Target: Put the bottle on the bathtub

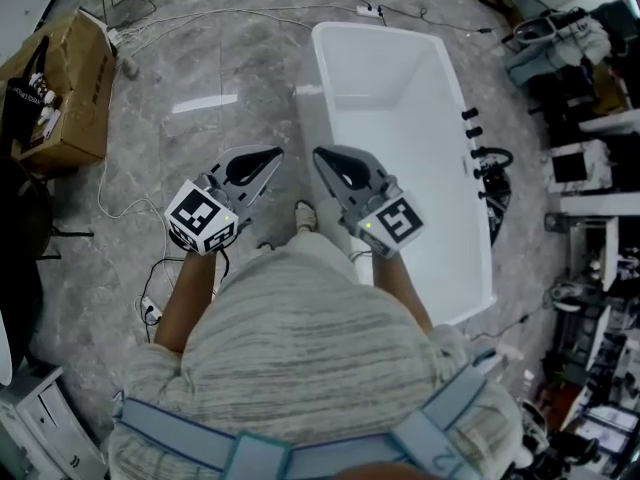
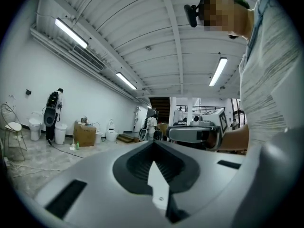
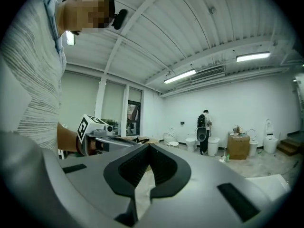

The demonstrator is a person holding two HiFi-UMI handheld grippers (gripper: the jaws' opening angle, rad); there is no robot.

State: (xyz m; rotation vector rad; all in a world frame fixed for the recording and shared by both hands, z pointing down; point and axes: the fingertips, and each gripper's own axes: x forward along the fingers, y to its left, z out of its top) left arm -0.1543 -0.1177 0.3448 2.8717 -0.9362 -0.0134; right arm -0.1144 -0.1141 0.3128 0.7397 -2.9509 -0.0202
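Note:
The white bathtub (image 1: 392, 118) stands on the grey floor just ahead and to my right, and nothing shows inside it. Both grippers are held at waist height, tilted upward and side by side. My left gripper (image 1: 270, 155) is shut with nothing in it. My right gripper (image 1: 321, 155) is also shut and holds nothing, and its tip hangs near the tub's near left rim. A small green bottle (image 2: 77, 146) stands far off on the floor beside a cardboard box (image 2: 85, 134). The same bottle (image 3: 226, 157) shows small in the right gripper view.
A cardboard box (image 1: 70, 83) sits at the far left. Cables (image 1: 200, 16) and a power strip (image 1: 152, 311) lie on the floor. Dark tap fittings (image 1: 490, 183) hang at the tub's right rim, with cluttered equipment racks (image 1: 590, 168) beyond. A person (image 3: 205, 126) stands by the far wall.

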